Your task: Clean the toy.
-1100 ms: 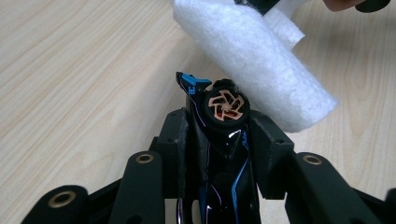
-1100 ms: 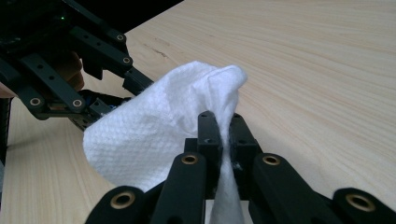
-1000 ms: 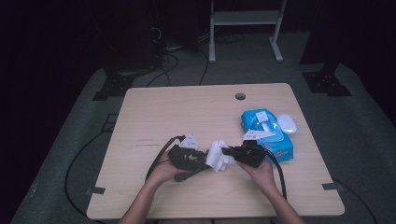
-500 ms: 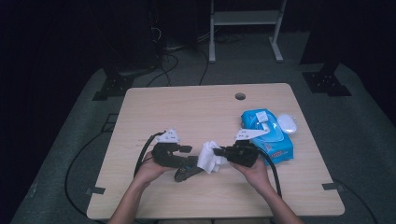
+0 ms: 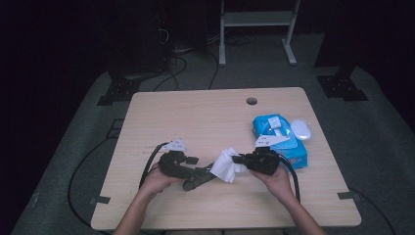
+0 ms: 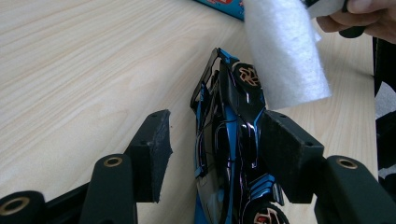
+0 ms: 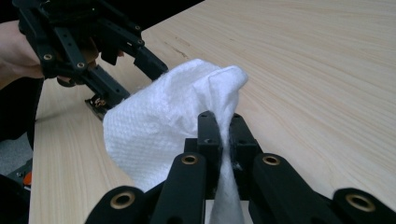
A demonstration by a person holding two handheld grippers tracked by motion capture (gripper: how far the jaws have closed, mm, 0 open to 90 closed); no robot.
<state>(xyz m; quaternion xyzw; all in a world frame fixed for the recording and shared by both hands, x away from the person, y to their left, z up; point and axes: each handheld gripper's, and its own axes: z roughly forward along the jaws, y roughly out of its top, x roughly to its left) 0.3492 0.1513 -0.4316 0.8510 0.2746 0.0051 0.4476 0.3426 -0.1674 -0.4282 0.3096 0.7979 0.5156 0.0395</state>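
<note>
While the right gripper (image 7: 219,122) pinches a wipe (image 7: 159,126), the left gripper (image 6: 215,135), jaws just opening, straddles a toy car (image 6: 229,140) beside that wipe, one pad touching.

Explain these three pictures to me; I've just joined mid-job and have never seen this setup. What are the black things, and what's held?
There is no robot here. A person at a wooden table holds a black two-jaw tool in each hand. The high view looks down from above the person's side; the other two come from cameras riding on each tool, looking along its jaws.

The right tool is shut on a white wipe, pinched between its jaws in the right gripper view. The left tool has a black and blue toy car lying on the table between its jaws. These have just been opening: one pad touches the car, the other stands apart, so the car is not gripped.

Also on the table: a blue pack of wipes and a small white oval thing beside it.
</note>
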